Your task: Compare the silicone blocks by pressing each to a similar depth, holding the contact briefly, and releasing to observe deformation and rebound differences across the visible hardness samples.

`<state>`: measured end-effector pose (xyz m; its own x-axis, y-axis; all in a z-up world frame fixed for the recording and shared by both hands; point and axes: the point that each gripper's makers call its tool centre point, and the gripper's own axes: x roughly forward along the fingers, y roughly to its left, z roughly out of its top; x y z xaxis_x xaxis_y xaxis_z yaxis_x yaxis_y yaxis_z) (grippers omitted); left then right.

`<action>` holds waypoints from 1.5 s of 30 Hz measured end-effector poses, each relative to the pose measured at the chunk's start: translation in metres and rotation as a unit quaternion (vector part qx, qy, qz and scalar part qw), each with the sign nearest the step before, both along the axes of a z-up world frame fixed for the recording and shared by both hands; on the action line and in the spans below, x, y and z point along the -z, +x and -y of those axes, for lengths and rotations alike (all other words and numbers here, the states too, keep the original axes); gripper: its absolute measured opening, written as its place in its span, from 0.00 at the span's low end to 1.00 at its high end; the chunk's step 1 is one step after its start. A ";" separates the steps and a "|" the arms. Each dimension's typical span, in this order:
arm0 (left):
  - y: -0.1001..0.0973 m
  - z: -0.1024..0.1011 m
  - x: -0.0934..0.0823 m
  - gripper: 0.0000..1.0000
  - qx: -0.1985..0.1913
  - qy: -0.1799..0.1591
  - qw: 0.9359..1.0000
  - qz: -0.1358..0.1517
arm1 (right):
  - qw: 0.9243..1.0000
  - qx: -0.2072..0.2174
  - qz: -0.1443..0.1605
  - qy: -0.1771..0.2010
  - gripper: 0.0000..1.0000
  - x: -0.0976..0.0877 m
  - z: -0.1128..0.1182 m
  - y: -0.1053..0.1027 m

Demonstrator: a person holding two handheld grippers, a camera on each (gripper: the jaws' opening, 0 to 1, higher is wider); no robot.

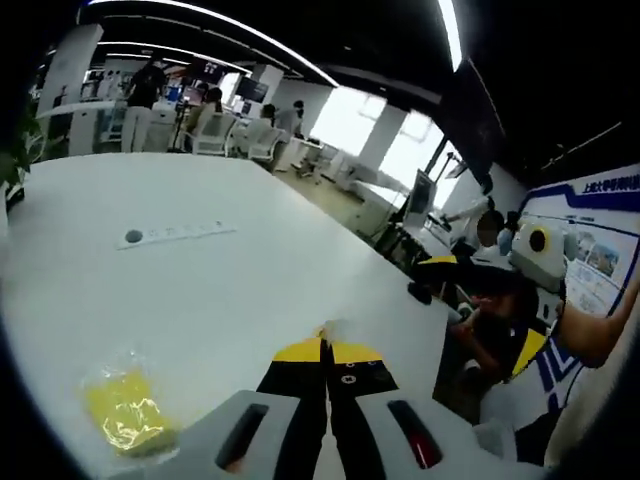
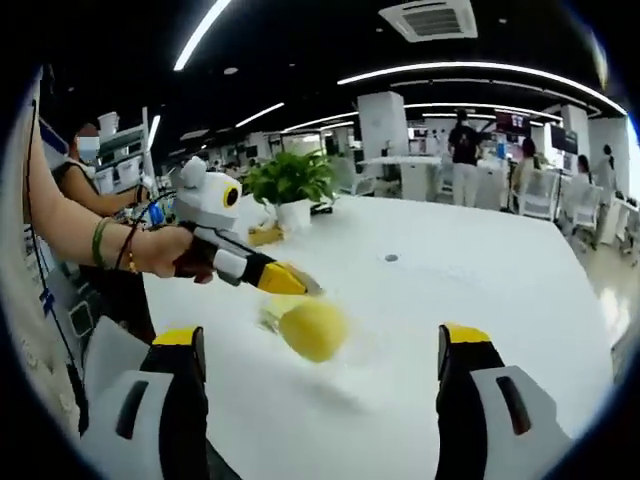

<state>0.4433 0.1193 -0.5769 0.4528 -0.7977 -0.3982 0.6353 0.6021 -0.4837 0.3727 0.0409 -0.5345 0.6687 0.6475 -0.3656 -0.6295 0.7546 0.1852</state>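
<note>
The right gripper (image 2: 320, 345) stands wide open, empty. Just beyond its jaws, slightly left of centre, a bagged yellow block (image 2: 312, 330) hangs off the white table (image 2: 500, 280), pinched by the closed left gripper (image 2: 300, 285) reaching in from the left

Left tongs (image 1: 327, 352) closed (tips together), right tongs (image 2: 322, 345) wide apart.

White-bodied left gripper (image 1: 326, 352) and right gripper (image 2: 320, 345) carry black jaws tipped yellow; wrist (image 2: 112, 243) wears green bangle.
</note>
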 end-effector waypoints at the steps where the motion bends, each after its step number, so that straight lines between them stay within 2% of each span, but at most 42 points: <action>1: 0.002 0.003 0.003 0.00 -0.007 -0.009 1.000 -0.011 | 1.000 0.004 -0.002 0.010 0.88 -0.001 0.001 -0.003; 2: 0.004 0.007 0.006 0.00 -0.015 -0.026 0.999 -0.025 | 1.000 0.007 0.002 0.012 0.88 -0.001 0.004 -0.004; 4: 0.009 0.011 0.015 0.00 -0.022 -0.028 0.999 -0.029 | 0.999 0.028 -0.013 0.019 0.87 0.005 0.011 -0.006; 7: 0.019 0.013 0.028 0.00 -0.049 -0.042 0.997 -0.047 | 0.999 0.028 -0.023 0.002 0.86 0.016 0.015 -0.011; 8: 0.023 0.011 0.034 0.00 -0.064 -0.043 0.995 -0.059 | 0.999 0.025 -0.032 -0.011 0.86 0.020 0.016 -0.014; 9: 0.029 0.008 0.040 0.00 -0.082 -0.044 0.993 -0.070 | 0.999 0.018 -0.028 -0.010 0.86 0.020 0.015 -0.016; 10: 0.034 0.006 0.044 0.00 -0.089 -0.043 0.993 -0.065 | 0.999 0.016 -0.026 -0.008 0.87 0.019 0.014 -0.017; 12: 0.042 0.003 0.052 0.00 -0.114 -0.058 0.988 -0.087 | 0.999 0.014 -0.030 -0.011 0.86 0.022 0.013 -0.020; 13: 0.046 0.001 0.054 0.00 -0.114 -0.053 0.989 -0.077 | 0.999 0.015 -0.034 -0.019 0.86 0.026 0.016 -0.021; 16: 0.058 -0.004 0.065 0.00 -0.142 -0.055 0.985 -0.084 | 0.999 0.021 -0.049 -0.004 0.87 0.030 0.018 -0.021; 17: 0.060 -0.004 0.067 0.00 -0.147 -0.061 0.983 -0.091 | 0.999 0.021 -0.050 -0.003 0.87 0.030 0.019 -0.021; 20: 0.069 -0.007 0.076 0.00 -0.156 -0.053 0.982 -0.090 | 0.998 0.027 -0.054 -0.016 0.88 0.035 0.026 -0.018; 28: 0.086 -0.019 0.104 0.00 -0.194 -0.039 0.975 -0.097 | 0.997 0.053 -0.050 -0.013 0.89 0.036 0.045 -0.007; 30: 0.088 -0.021 0.108 0.00 -0.194 -0.034 0.976 -0.094 | 0.997 0.057 -0.045 -0.009 0.89 0.035 0.047 -0.005; 34: 0.095 -0.025 0.118 0.00 -0.194 -0.005 0.978 -0.071 | 0.998 0.062 -0.005 0.005 0.88 0.025 0.047 0.003; 37: 0.099 -0.027 0.125 0.00 -0.192 0.014 0.980 -0.057 | 0.998 0.065 0.003 0.020 0.89 0.021 0.044 0.005; 38: 0.100 -0.028 0.126 0.00 -0.192 0.016 0.980 -0.055 | 0.998 0.066 0.004 0.018 0.89 0.022 0.045 0.005; 39: 0.102 -0.030 0.130 0.00 -0.187 0.037 0.981 -0.039 | 0.998 0.066 0.004 0.017 0.88 0.023 0.045 0.005; 42: 0.105 -0.031 0.138 0.00 -0.170 0.070 0.983 -0.018 | 0.998 0.069 0.001 0.016 0.88 0.026 0.045 0.007; 43: 0.106 -0.030 0.139 0.00 -0.172 0.068 0.983 -0.019 | 0.997 0.070 0.002 0.018 0.88 0.026 0.044 0.008; 45: 0.107 -0.031 0.142 0.00 -0.167 0.084 0.982 -0.006 | 0.997 0.072 -0.001 0.018 0.88 0.028 0.045 0.009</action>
